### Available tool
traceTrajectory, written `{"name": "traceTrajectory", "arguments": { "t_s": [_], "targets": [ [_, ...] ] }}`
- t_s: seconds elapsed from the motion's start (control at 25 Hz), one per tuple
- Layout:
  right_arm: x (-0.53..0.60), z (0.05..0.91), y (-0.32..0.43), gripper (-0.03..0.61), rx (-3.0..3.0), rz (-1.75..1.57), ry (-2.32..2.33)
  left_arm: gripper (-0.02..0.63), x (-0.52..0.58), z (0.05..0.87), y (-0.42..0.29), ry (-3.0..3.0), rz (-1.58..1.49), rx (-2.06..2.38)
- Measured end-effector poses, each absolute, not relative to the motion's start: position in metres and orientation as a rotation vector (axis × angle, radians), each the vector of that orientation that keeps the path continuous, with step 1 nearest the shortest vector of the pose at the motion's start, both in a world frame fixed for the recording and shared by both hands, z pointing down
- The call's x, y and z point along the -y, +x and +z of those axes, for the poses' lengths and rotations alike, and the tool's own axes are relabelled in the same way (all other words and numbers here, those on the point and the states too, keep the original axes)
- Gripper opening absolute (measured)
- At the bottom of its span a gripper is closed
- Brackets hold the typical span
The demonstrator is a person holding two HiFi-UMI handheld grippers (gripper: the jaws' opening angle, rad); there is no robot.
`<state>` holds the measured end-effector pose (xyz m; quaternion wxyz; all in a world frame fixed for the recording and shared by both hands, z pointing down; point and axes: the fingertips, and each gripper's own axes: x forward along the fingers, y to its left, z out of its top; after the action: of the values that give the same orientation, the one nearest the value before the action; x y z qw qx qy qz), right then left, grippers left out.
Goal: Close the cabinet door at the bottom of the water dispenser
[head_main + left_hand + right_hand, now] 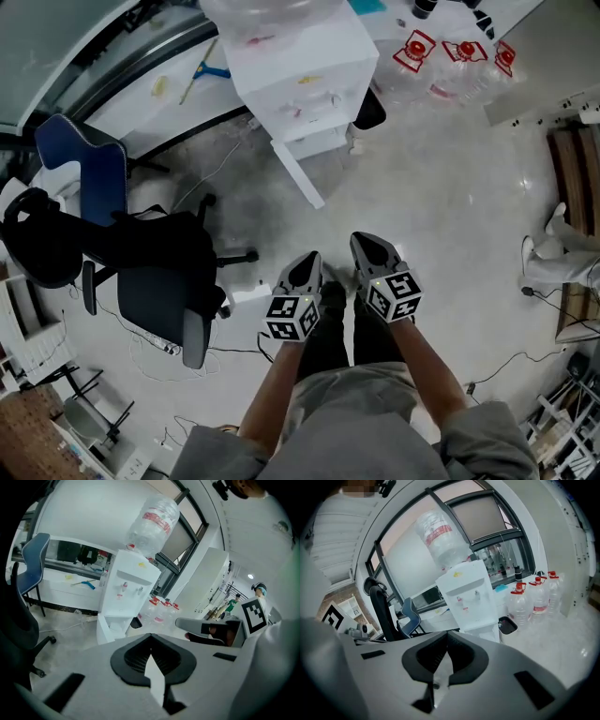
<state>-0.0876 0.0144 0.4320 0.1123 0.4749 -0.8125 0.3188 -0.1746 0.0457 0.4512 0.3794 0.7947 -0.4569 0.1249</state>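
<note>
The white water dispenser (300,66) stands at the top middle of the head view with a clear bottle on top. Its bottom cabinet door (298,175) is swung out toward me over the floor, and the open compartment (314,142) shows behind it. My left gripper (305,272) and right gripper (375,253) are held side by side close to my body, well short of the door, both shut and empty. In the left gripper view the left gripper (151,639) faces the dispenser (131,581) and its open door (103,629). The right gripper (446,637) also points at the dispenser (468,597).
A black office chair (159,272) and a blue chair (89,169) stand to my left. Several water bottles (450,66) and a black bin (370,111) sit right of the dispenser. Cables and a power strip (248,295) lie on the floor. A person's legs (553,253) are at far right.
</note>
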Motion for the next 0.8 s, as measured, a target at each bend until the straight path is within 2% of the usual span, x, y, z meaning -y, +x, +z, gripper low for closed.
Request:
{"name": "traceTrajectory", "arguments": {
  "t_s": [0.8],
  "targets": [
    [0.034, 0.601, -0.102, 0.009, 2.304, 1.063, 1.275, 0.008, 0.011, 0.636, -0.184, 2.005, 0.466, 1.181]
  ]
}}
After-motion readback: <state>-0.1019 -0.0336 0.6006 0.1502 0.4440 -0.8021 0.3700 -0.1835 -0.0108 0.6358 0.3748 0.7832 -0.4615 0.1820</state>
